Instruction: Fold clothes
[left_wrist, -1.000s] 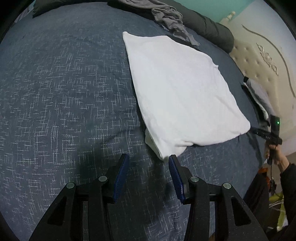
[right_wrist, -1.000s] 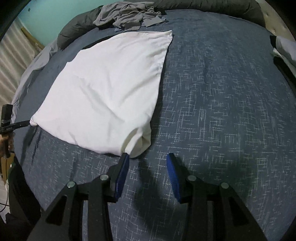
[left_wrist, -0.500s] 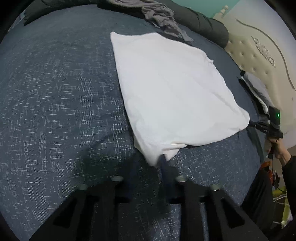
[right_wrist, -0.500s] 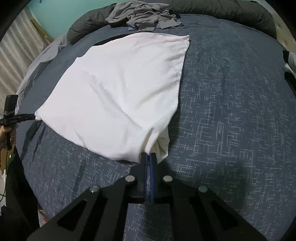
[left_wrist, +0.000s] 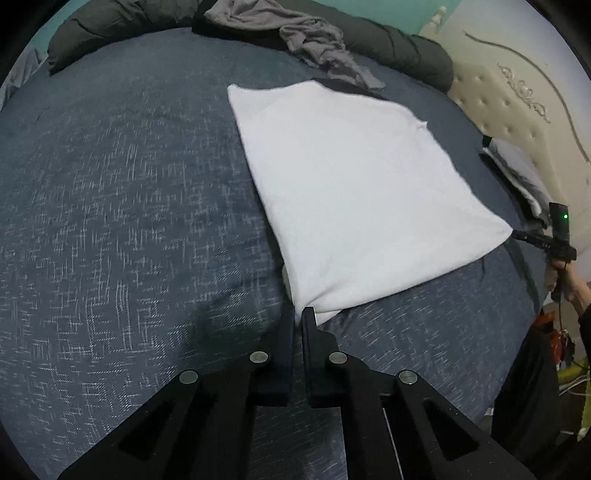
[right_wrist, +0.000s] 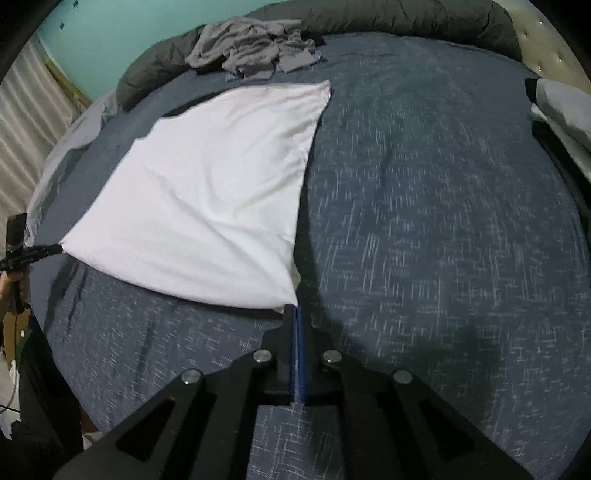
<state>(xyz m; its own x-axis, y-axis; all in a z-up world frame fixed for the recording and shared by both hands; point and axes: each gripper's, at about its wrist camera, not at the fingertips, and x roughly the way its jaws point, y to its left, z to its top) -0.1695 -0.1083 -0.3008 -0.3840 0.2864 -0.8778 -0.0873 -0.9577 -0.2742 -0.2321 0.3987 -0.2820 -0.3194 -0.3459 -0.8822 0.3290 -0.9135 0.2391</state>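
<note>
1. Nearest in the left wrist view: left gripper (left_wrist: 298, 314), jaws pressed together on the near corner of the white garment (left_wrist: 354, 192), lifting that corner slightly off the bed.
2. Nearest in the right wrist view: right gripper (right_wrist: 296, 312), blue-padded jaws pressed together, pinching the other near corner of the same white garment (right_wrist: 207, 192); cloth pulled taut along the near edge between the two corners.
3. Seen from the left wrist at far right: right gripper (left_wrist: 543, 240) at the garment's corner, green light lit on its body, held by the person's hand (left_wrist: 563, 275) with a dark sleeve behind.
4. Seen from the right wrist at far left: left gripper (right_wrist: 44, 251) at the opposite corner, hand mostly cut off by the frame edge.
5. Under the garment: bed (left_wrist: 110, 206) covered in dark blue cloth with pale flecks; garment lying flat in a roughly square fold, far corners resting on the cover.
6. Farther: crumpled grey clothes (right_wrist: 251, 51) just beyond the garment's far edge, lying partly on a dark rolled duvet (left_wrist: 399, 48).
7. Far right: folded pale and dark items (right_wrist: 561, 107) at the bed's edge, beside a cream tufted headboard (left_wrist: 506, 99).
8. No readable brand, label or writing anywhere.
</note>
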